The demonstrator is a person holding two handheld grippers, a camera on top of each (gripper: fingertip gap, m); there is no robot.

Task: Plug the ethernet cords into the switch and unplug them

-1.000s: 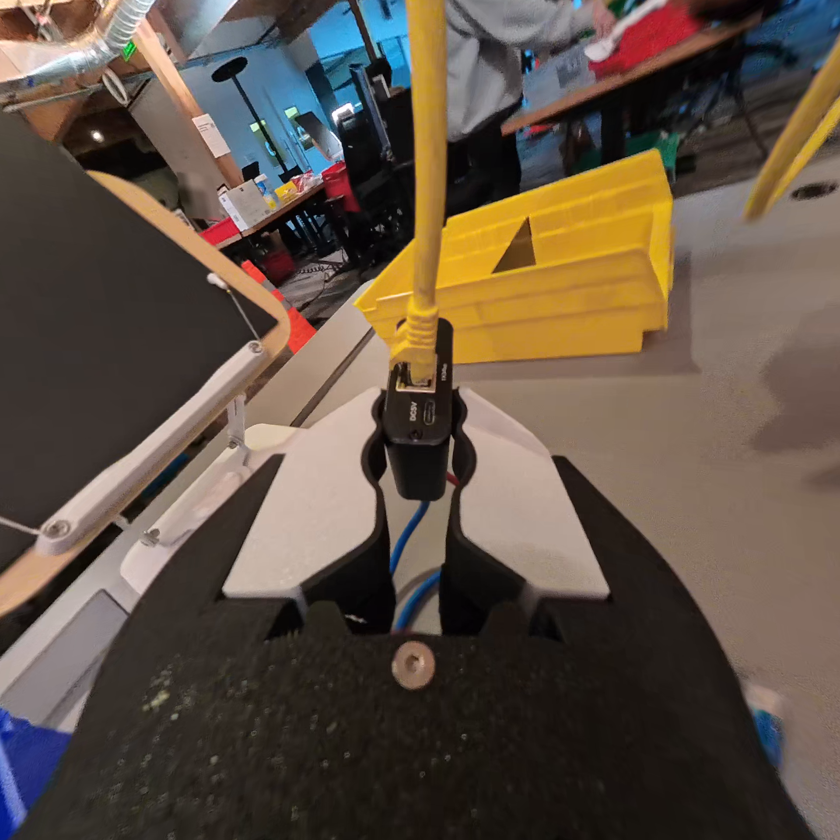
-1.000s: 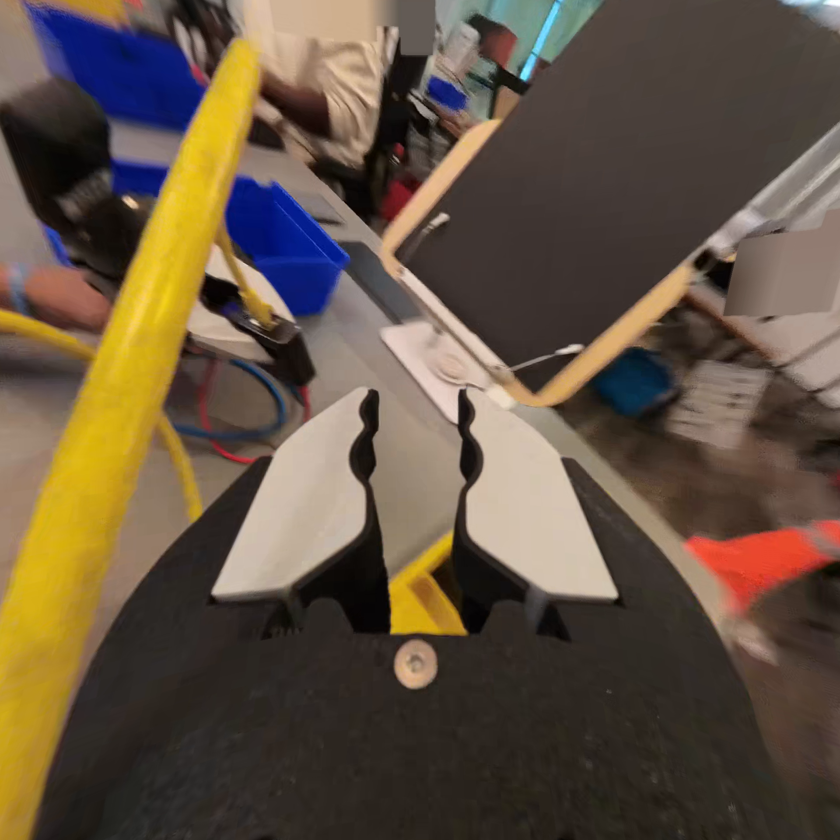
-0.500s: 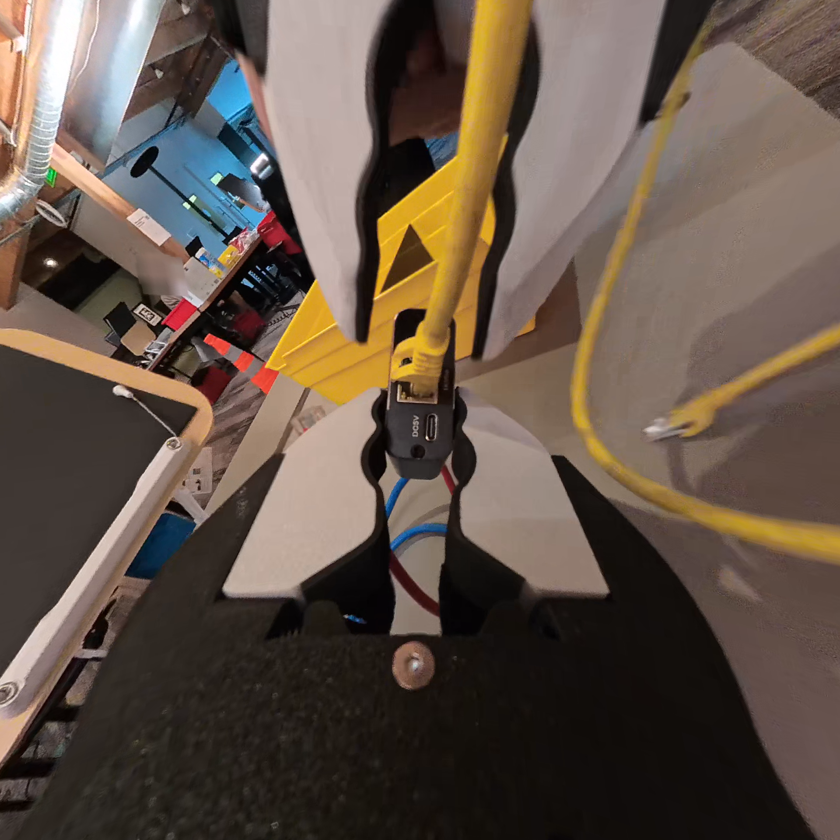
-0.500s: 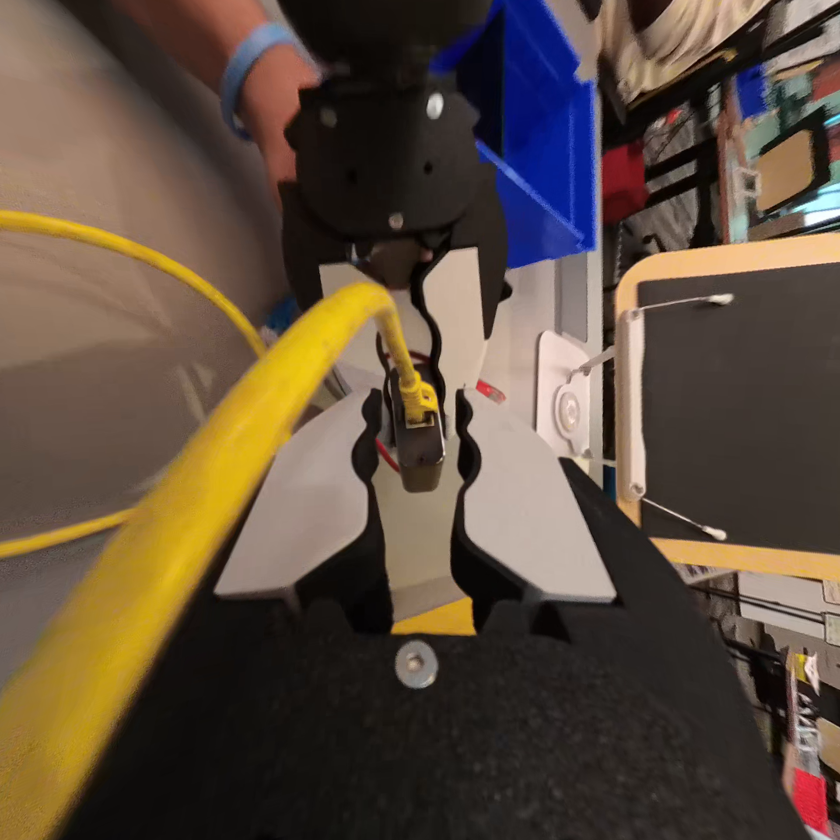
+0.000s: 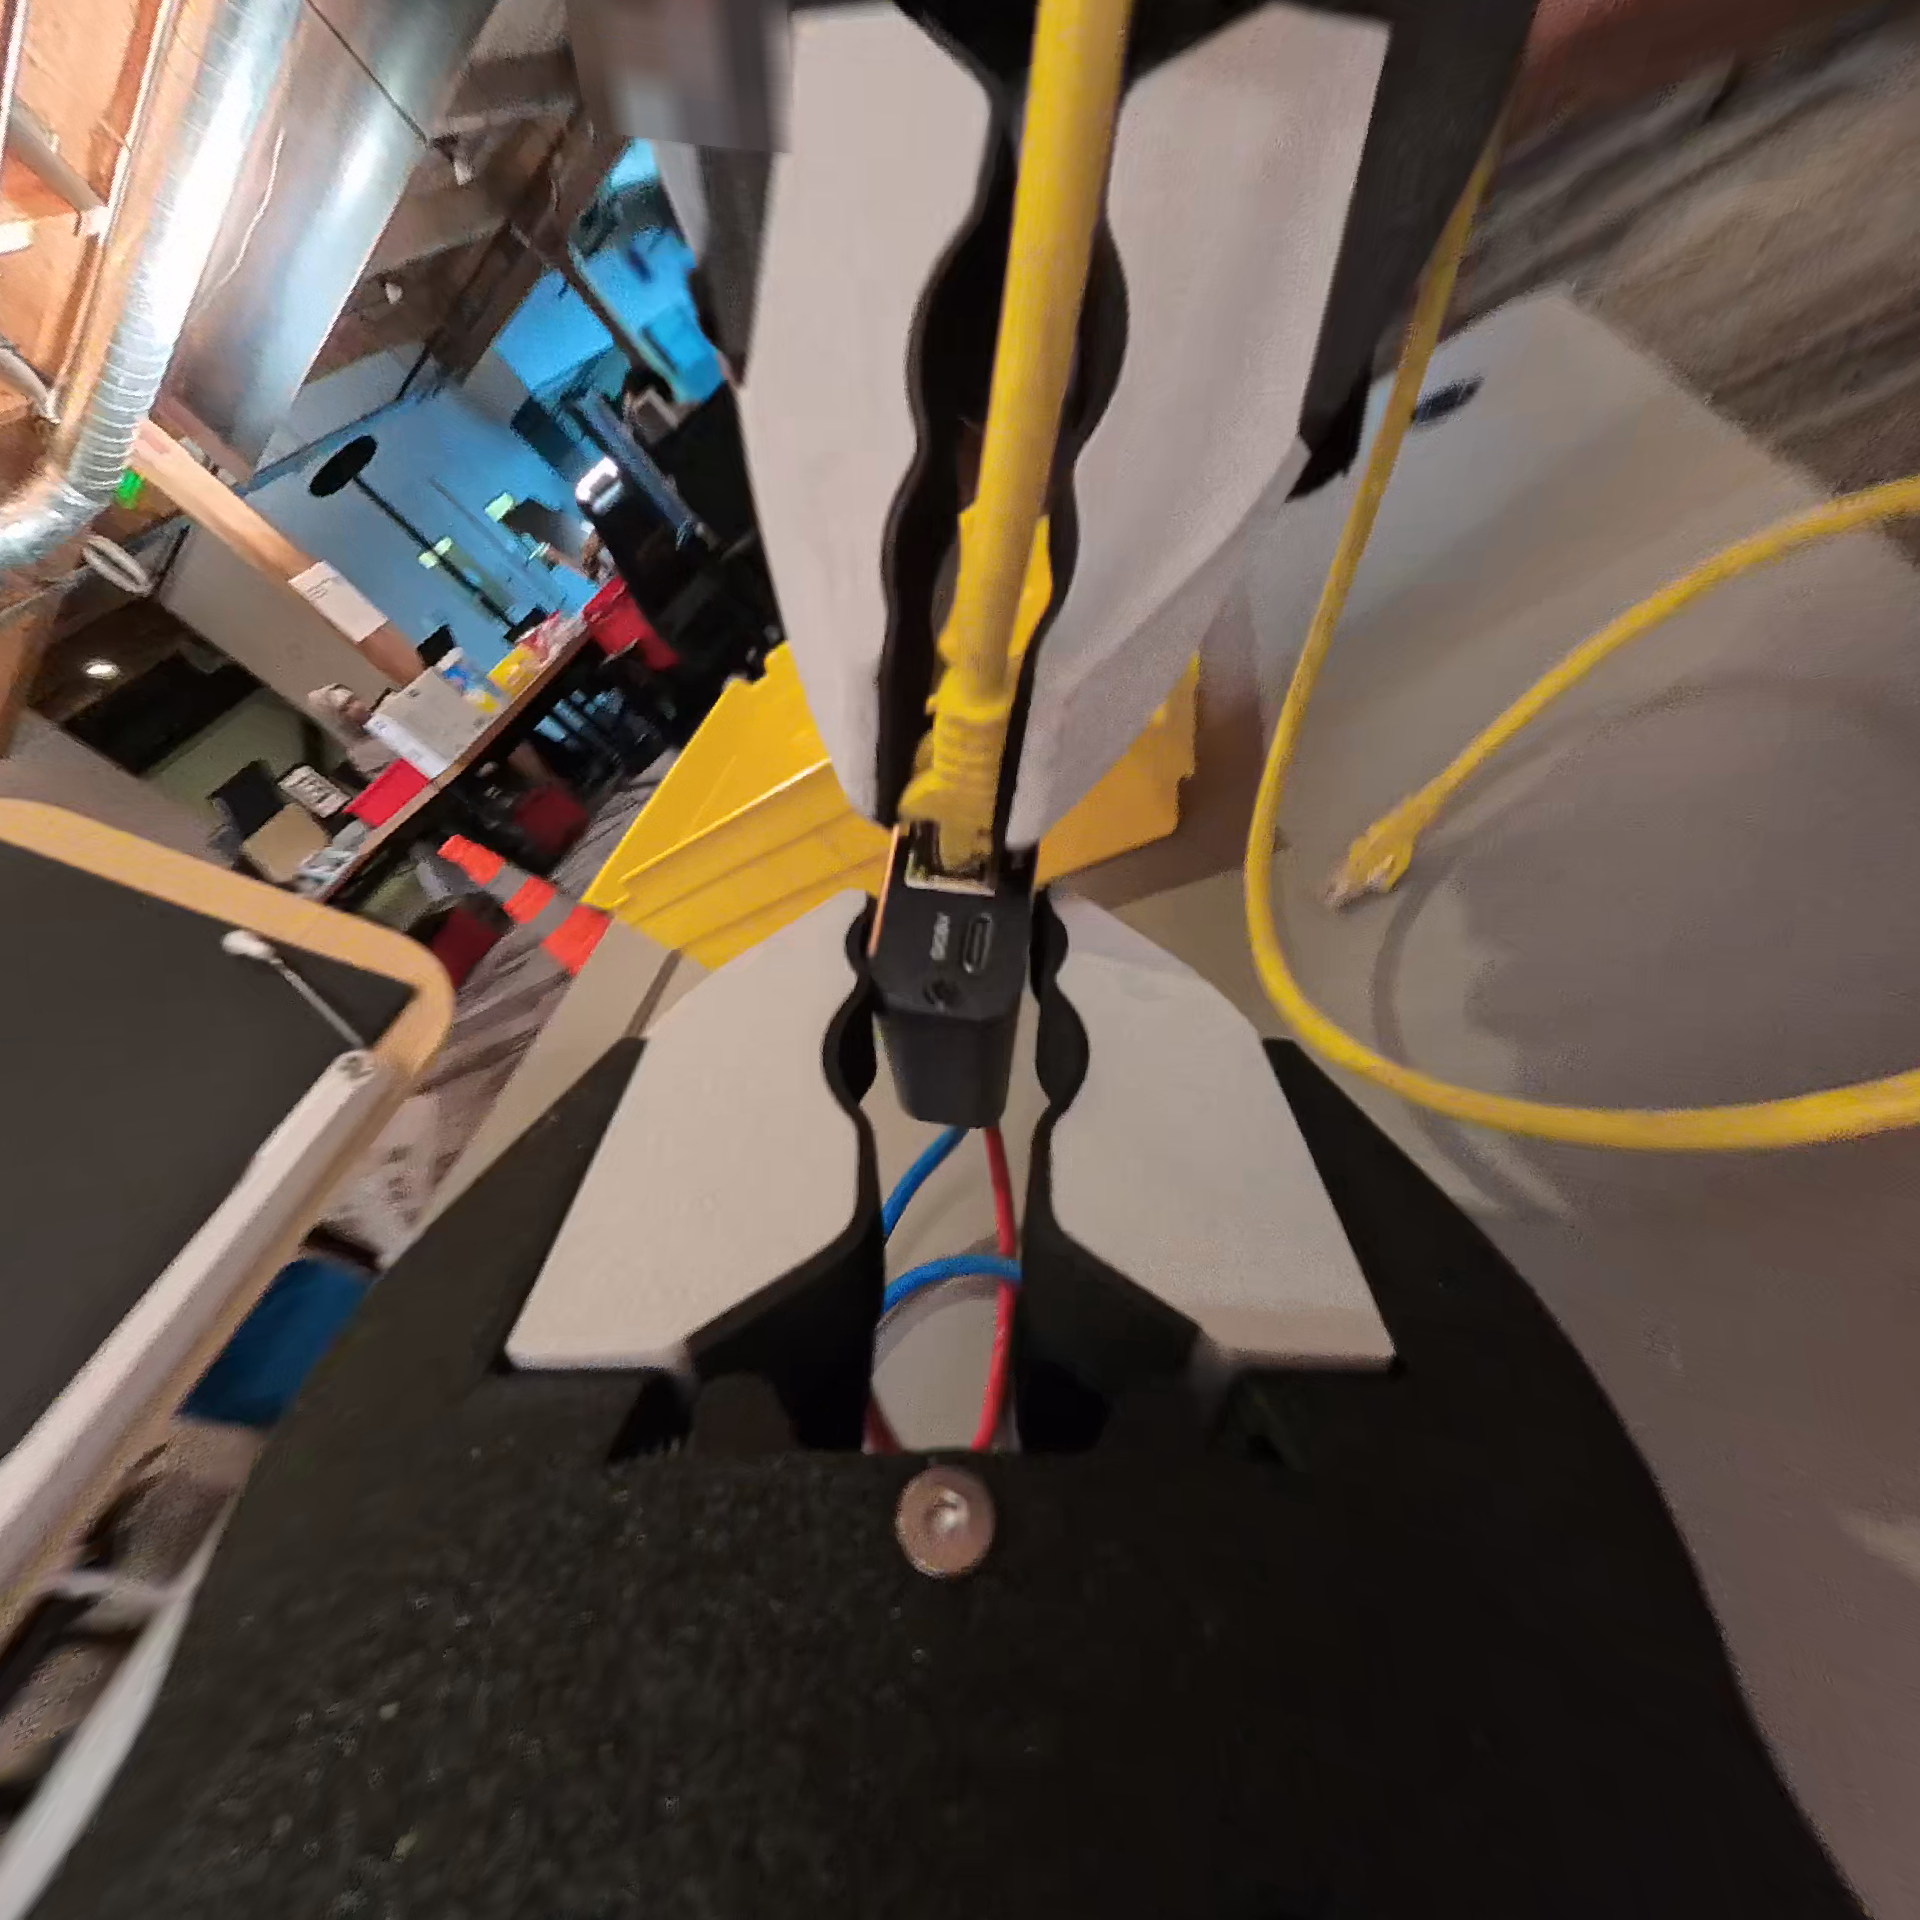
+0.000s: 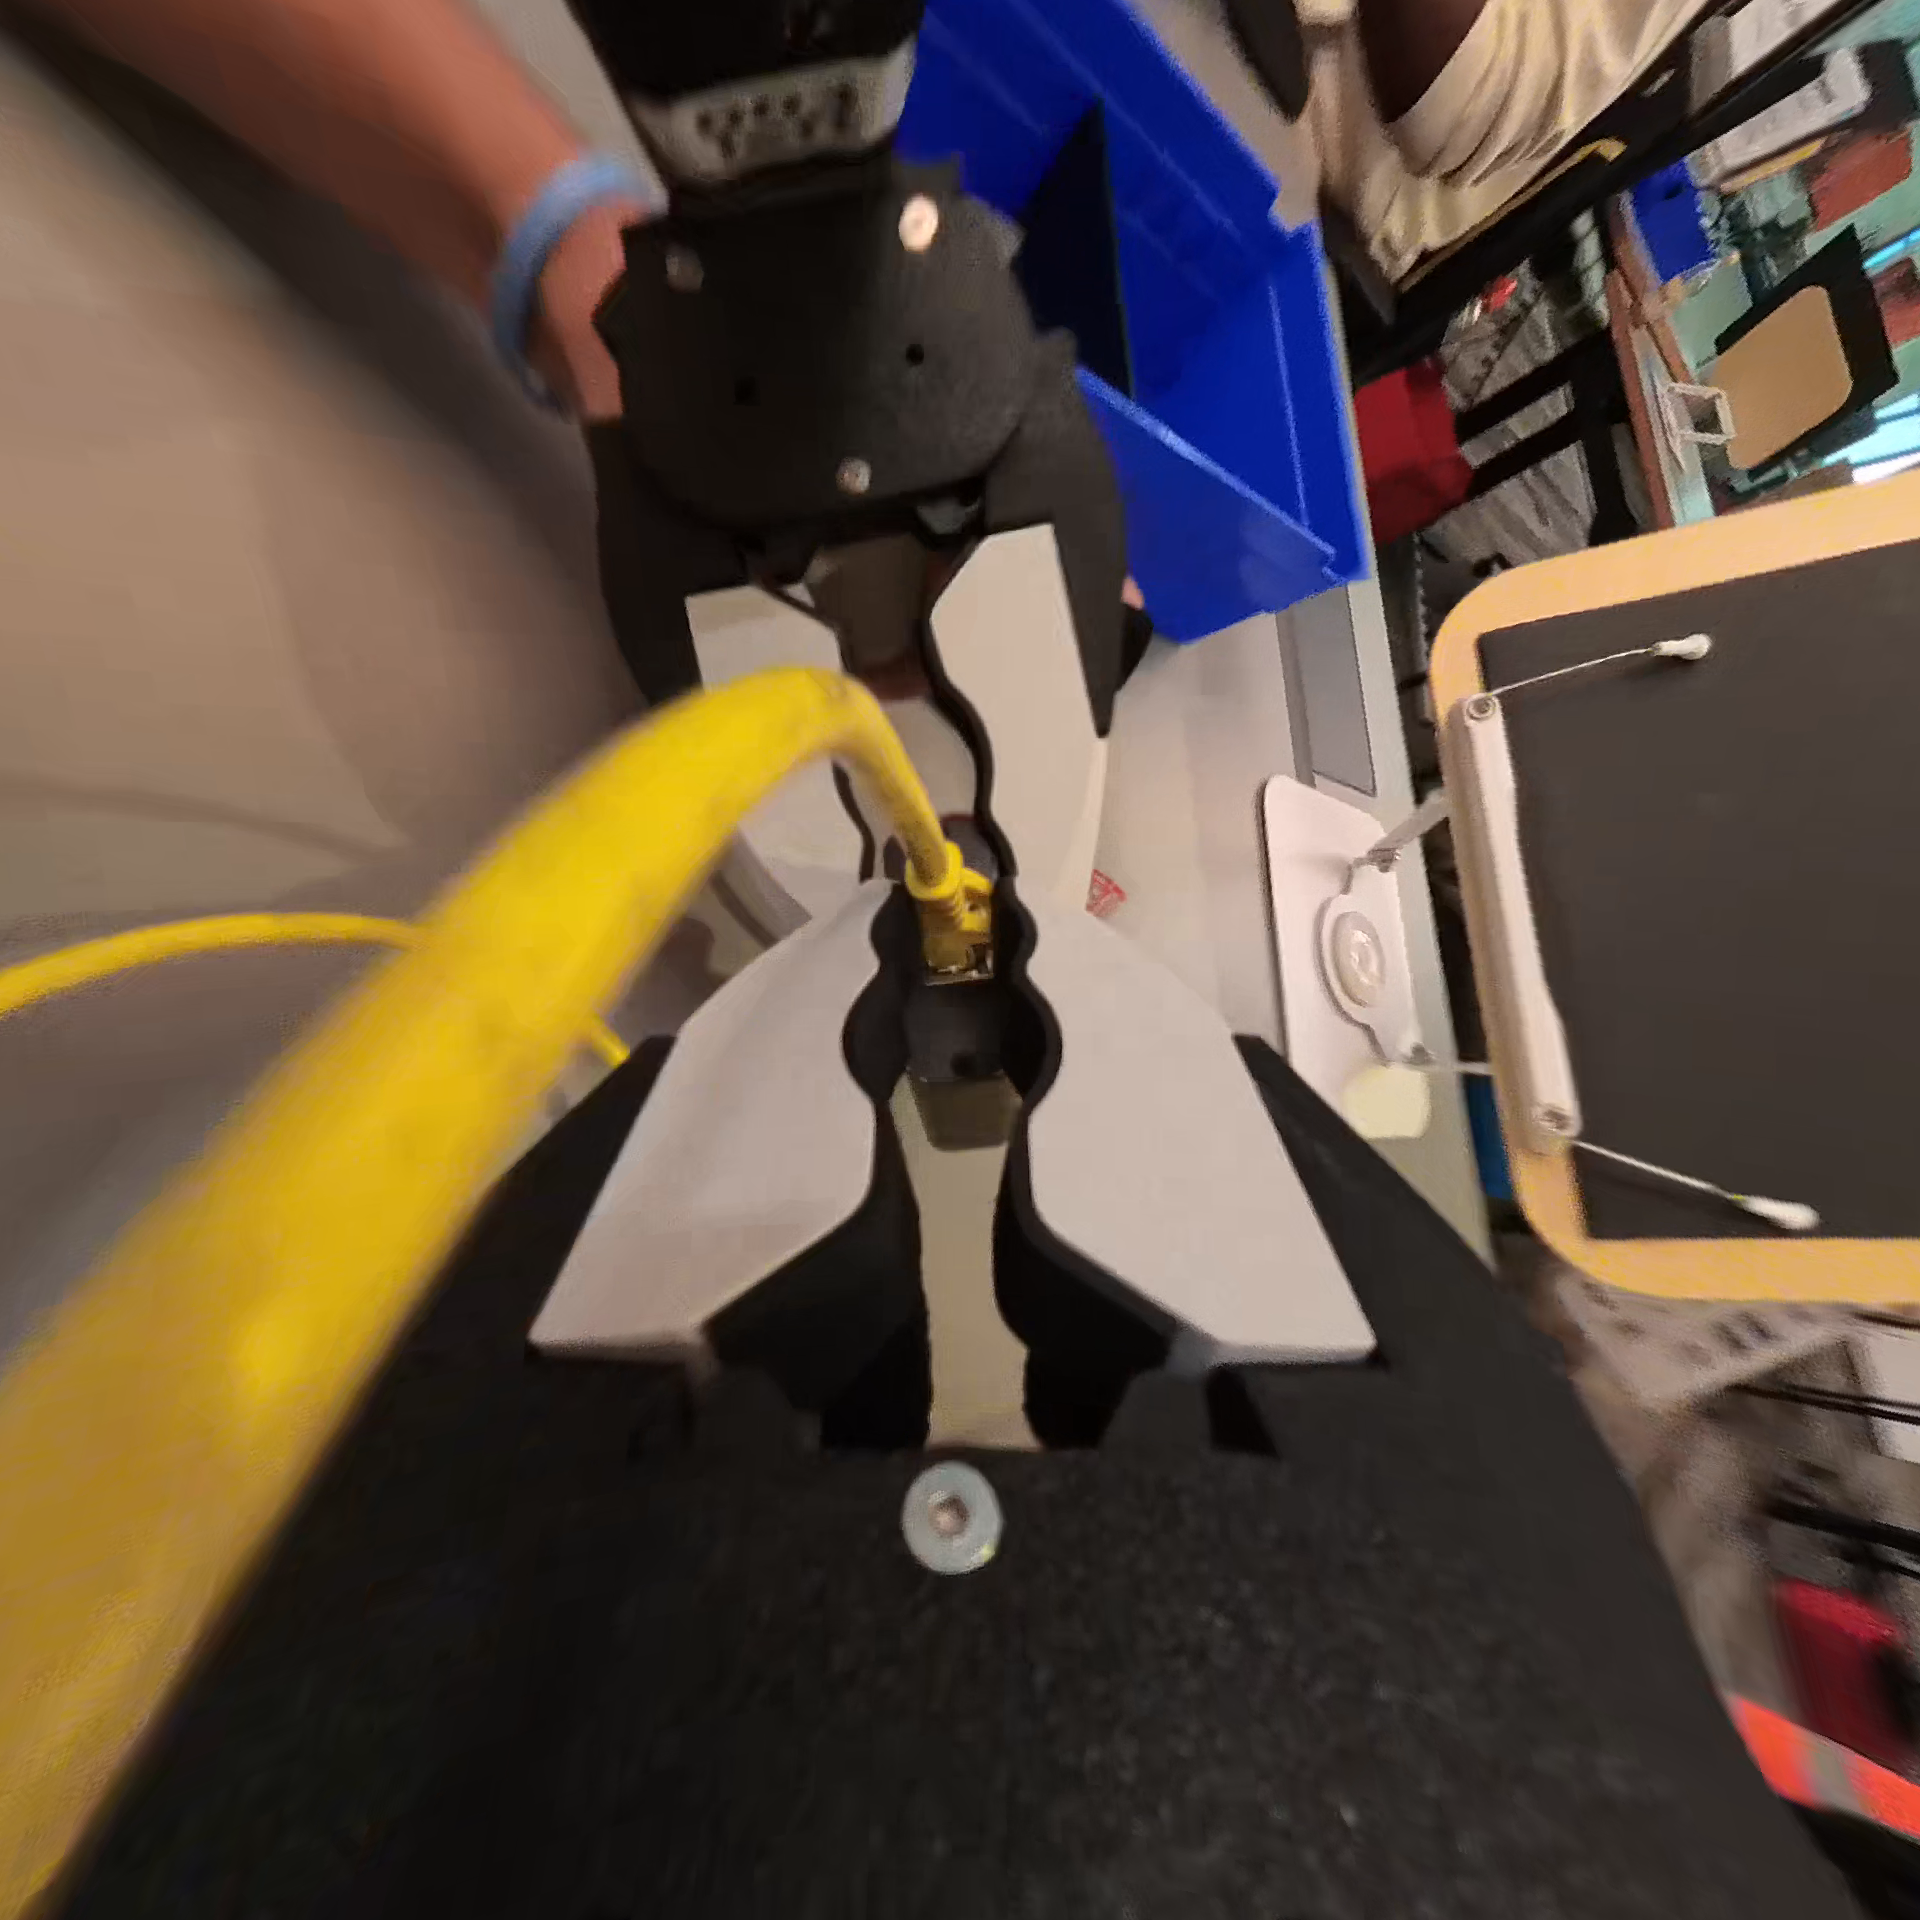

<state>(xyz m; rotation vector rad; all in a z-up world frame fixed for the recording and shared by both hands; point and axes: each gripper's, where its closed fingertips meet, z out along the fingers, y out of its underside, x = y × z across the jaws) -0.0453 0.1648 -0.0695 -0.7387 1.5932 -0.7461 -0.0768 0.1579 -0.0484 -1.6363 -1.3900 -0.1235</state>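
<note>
Both sets of jaws meet nose to nose around one small black switch (image 5: 948, 987): the left gripper (image 5: 948, 971) is clenched on the switch body, its two pale fingers pressing the black sides, while the right gripper (image 5: 971, 727) reaches in from the opposite direction with its jaws straddling the yellow plug (image 5: 954, 769), narrowly parted, and whether they actually pinch it cannot be told. Going left to right in the left wrist view, a tilted black board with a light wooden edge (image 5: 156, 1039) fills the left side, then a yellow bin (image 5: 748, 831) lies on the grey table (image 5: 1662, 1351) behind the grippers, then the switch sits in the centre with the plug seated in its upper port and the yellow ethernet cord (image 5: 1039, 364) running straight up between the right gripper's fingers. A blue wire (image 5: 925, 1174) and a red wire (image 5: 1000, 1247) trail from the switch's lower end toward the camera. To the right, a second yellow cord (image 5: 1558, 1117) loops across the table, and a loose yellow connector (image 5: 1377, 857) lies unplugged on the surface, well apart from the switch. In the right wrist view, the thick blurred yellow cord arcs in from the lower left to the plug at the centre, the left gripper and the hand holding it (image 6: 561, 332) face the camera above, a blue bin (image 6: 1195, 416) stands behind them, and the black board sits at the far right
</note>
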